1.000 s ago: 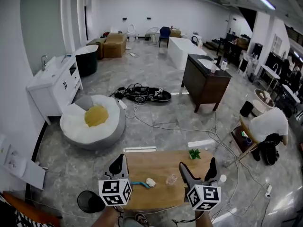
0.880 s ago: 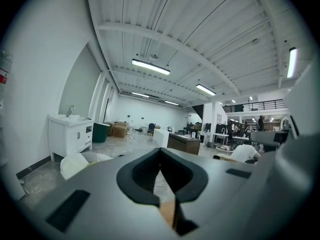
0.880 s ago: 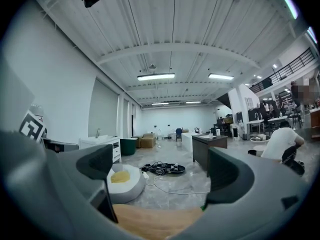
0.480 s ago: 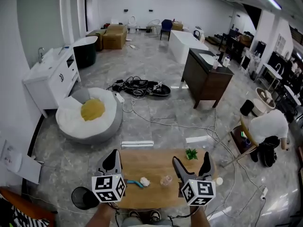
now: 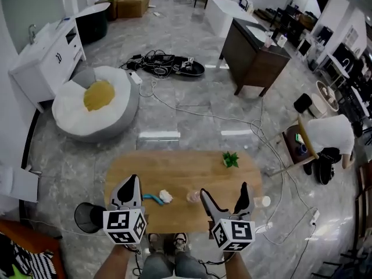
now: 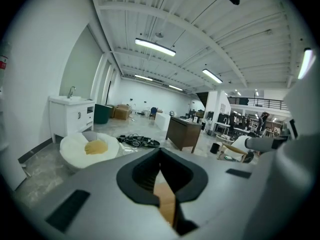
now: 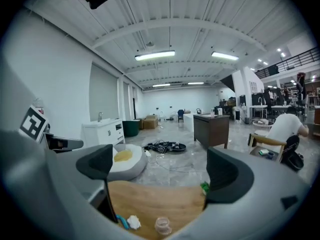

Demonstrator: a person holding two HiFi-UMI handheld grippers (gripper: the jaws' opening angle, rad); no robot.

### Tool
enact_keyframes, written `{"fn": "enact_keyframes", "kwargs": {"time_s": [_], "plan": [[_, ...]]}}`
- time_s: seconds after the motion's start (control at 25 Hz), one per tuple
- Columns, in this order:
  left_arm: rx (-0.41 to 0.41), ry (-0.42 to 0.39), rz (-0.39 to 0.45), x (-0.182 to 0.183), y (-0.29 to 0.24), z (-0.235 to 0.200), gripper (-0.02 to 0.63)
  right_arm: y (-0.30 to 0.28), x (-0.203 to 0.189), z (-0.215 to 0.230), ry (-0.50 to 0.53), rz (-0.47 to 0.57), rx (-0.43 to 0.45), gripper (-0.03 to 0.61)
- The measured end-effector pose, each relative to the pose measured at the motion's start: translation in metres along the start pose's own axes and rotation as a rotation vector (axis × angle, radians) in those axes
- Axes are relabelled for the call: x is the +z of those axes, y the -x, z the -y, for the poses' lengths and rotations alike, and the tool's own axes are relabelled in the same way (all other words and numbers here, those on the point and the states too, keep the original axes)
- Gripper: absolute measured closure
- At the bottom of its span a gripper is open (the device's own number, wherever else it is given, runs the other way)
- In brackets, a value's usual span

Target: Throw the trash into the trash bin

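Note:
On the oval wooden table (image 5: 174,170) lie a crumpled white paper ball (image 5: 166,196), a blue strip (image 5: 152,198) and a small clear plastic cup (image 5: 193,196). A black mesh trash bin (image 5: 88,217) stands on the floor left of the table. My left gripper (image 5: 130,186) hovers over the table's near left edge, jaws shut with nothing in them; its own view shows the left gripper (image 6: 160,156) with only a sliver of wood between the jaws. My right gripper (image 5: 225,195) is open just right of the cup. The right gripper view shows the paper ball (image 7: 133,221), the cup (image 7: 161,225) and the table (image 7: 160,201) between the open jaws.
A small green plant (image 5: 231,159) sits on the table's far right, a white cup (image 5: 261,201) at its right edge. Cables (image 5: 232,124) run over the floor beyond. A white beanbag (image 5: 93,106) lies far left, a dark cabinet (image 5: 258,60) far right, a bent-over person (image 5: 328,138) at right.
The head view has tipped downward, so the table and bin show more fully. Both grippers keep their places over the table's near edge, left shut and right open.

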State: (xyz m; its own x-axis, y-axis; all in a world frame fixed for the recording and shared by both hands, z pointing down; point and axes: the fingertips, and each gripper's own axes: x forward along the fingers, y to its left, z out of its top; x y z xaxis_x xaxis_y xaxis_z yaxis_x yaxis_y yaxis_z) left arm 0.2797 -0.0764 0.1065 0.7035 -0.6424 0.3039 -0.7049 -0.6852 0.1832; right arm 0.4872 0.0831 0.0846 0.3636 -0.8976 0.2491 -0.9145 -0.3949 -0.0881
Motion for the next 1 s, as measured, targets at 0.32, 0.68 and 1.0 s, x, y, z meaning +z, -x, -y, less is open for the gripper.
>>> {"fn": "enact_keyframes", "kwargs": {"time_s": [0.32,0.68,1.0], "plan": [[0.015,-0.002,-0.169,-0.120,-0.021,-0.023,0.621,-0.012,-0.128,0.001,-0.058,-0.137,-0.023,-0.009],[0.087,0.022,-0.264,-0.217,-0.028,-0.061,0.621,-0.017,-0.243,0.000,-0.099,-0.242,-0.044,-0.009],[0.105,0.013,-0.275,-0.247,-0.044,-0.077,0.621,-0.039,-0.296,0.006,-0.092,-0.272,-0.042,-0.009]]}}
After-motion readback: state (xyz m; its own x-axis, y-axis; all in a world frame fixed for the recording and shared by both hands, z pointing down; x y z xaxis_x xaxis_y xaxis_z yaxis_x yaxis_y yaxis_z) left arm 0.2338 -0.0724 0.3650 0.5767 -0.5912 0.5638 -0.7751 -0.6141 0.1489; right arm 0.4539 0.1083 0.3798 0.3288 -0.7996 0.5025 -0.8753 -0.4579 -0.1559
